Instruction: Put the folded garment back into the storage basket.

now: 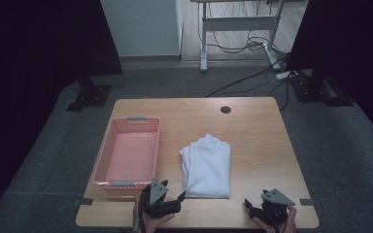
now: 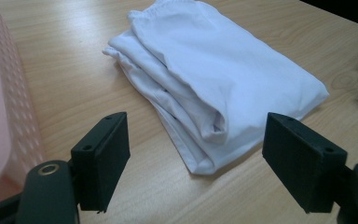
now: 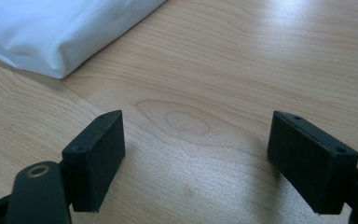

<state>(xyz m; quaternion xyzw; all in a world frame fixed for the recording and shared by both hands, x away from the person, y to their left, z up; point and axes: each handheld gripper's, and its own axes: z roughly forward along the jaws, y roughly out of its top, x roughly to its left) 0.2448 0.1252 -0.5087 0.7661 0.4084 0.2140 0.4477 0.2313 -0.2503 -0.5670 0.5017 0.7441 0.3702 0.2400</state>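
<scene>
A folded white cloth (image 1: 206, 166) lies in the middle of the wooden table (image 1: 257, 131), near its front edge. My left gripper (image 1: 172, 190) sits at the front edge, just left of the cloth's near corner, between it and the pink basket. In the left gripper view its jaws (image 2: 196, 154) stand wide apart, facing the cloth (image 2: 214, 79) with only bare table between them. My right gripper (image 1: 256, 200) rests at the front right, apart from the cloth. Its jaws (image 3: 196, 154) are open over bare wood, with the cloth's corner (image 3: 60, 28) ahead to the left.
An empty pink plastic basket (image 1: 128, 155) stands on the table's left side, and its wall (image 2: 0, 116) is close beside my left gripper. A round cable hole (image 1: 226, 109) sits near the far edge. Beyond the table are a desk frame (image 1: 238, 24), floor cables and black curtains.
</scene>
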